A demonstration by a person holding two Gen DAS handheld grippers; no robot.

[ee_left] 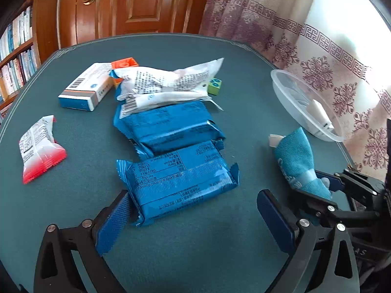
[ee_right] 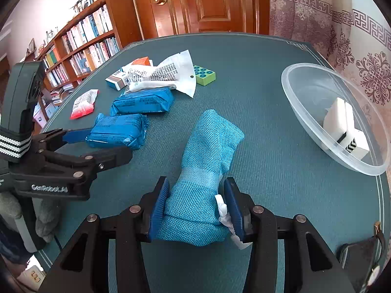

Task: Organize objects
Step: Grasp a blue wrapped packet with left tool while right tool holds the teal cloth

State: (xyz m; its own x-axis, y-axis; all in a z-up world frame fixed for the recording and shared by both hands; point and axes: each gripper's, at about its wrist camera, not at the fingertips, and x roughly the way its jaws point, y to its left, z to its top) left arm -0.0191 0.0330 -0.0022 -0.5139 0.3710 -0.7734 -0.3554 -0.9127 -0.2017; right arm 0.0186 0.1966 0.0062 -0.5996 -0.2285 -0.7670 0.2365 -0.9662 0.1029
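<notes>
My right gripper (ee_right: 196,195) is shut on a rolled teal cloth (ee_right: 207,146), held just above the green table; the cloth also shows in the left wrist view (ee_left: 297,158). My left gripper (ee_left: 195,212) is open around the near end of a blue snack packet (ee_left: 178,180), its left pad touching the packet's edge. A second blue packet (ee_left: 168,124) lies behind it, with a white printed bag (ee_left: 166,83) further back. A clear plastic bowl (ee_right: 305,78) at the right holds a white box (ee_right: 342,119).
A red-and-white sachet (ee_left: 39,149) lies at the left. A white-and-blue carton (ee_left: 85,88), an orange block (ee_left: 124,63) and a green block (ee_right: 204,74) sit at the back. A bookshelf, a wooden door and a curtain surround the table.
</notes>
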